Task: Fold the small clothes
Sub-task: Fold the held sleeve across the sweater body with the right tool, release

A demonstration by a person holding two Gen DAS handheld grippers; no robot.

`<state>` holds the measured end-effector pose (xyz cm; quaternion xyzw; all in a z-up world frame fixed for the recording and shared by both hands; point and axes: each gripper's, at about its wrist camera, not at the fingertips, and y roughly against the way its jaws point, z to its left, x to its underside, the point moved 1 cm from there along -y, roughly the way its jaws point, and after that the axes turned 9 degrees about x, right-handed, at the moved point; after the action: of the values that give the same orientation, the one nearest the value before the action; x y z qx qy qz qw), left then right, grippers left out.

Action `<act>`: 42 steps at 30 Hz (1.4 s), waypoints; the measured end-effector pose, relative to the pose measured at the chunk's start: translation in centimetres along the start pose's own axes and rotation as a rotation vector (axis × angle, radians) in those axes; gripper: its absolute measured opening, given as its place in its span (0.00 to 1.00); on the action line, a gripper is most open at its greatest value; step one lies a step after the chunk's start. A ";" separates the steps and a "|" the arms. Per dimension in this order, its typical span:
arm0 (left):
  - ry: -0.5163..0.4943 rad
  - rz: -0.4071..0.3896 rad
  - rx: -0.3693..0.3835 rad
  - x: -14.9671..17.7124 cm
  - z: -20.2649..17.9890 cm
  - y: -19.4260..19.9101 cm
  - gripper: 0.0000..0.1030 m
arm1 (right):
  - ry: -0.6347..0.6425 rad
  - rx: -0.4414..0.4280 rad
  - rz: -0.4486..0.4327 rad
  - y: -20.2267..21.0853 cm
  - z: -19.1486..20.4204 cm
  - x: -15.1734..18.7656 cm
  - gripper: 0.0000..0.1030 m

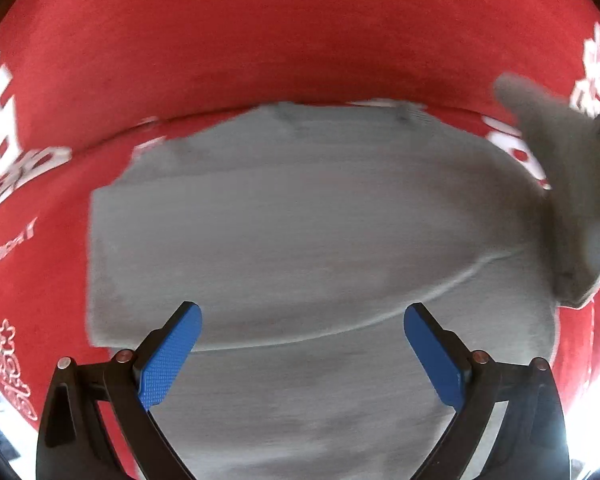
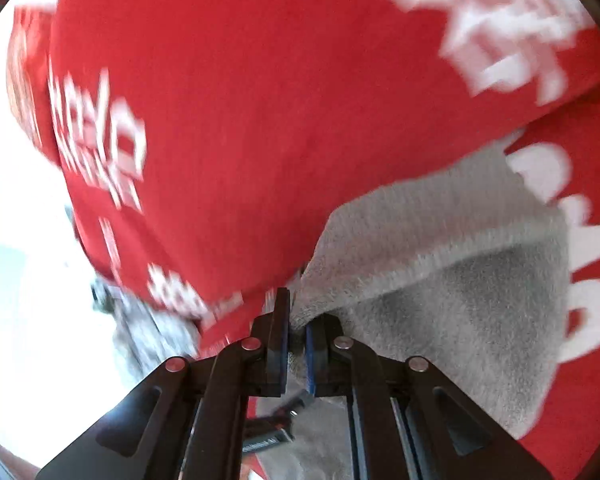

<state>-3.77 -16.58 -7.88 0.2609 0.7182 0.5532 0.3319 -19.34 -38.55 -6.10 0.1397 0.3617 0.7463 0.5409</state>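
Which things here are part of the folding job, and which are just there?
In the job:
grey garment, one side lifted
right gripper, shut on the garment's edge
left gripper, open above the garment

Just there:
red cloth with white print, under the garment

Left wrist view looks down from close above; right wrist view tilts closer; both share the grey garment [image 1: 300, 220] on the red cloth [image 1: 280, 40].

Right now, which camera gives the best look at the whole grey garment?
The left wrist view: the grey garment lies spread on the red cloth beyond the open left gripper. The right wrist view shows only a blurred, lifted part pinched in the right gripper.
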 end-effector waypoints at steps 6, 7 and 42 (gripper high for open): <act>0.073 0.002 -0.047 2.0 6.2 1.1 0.99 | 0.036 0.166 0.202 -9.8 1.7 3.9 0.11; 0.078 0.002 -0.050 2.1 6.6 0.8 0.99 | 0.010 0.202 0.223 -10.5 1.2 4.3 0.12; 0.265 0.030 0.278 0.9 12.3 -0.8 0.99 | -0.106 0.332 0.244 -5.5 -2.9 11.1 0.51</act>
<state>5.06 -8.41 -10.93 0.2396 0.8212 0.4831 0.1869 -21.33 -28.69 -13.97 0.3087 0.4312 0.7280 0.4345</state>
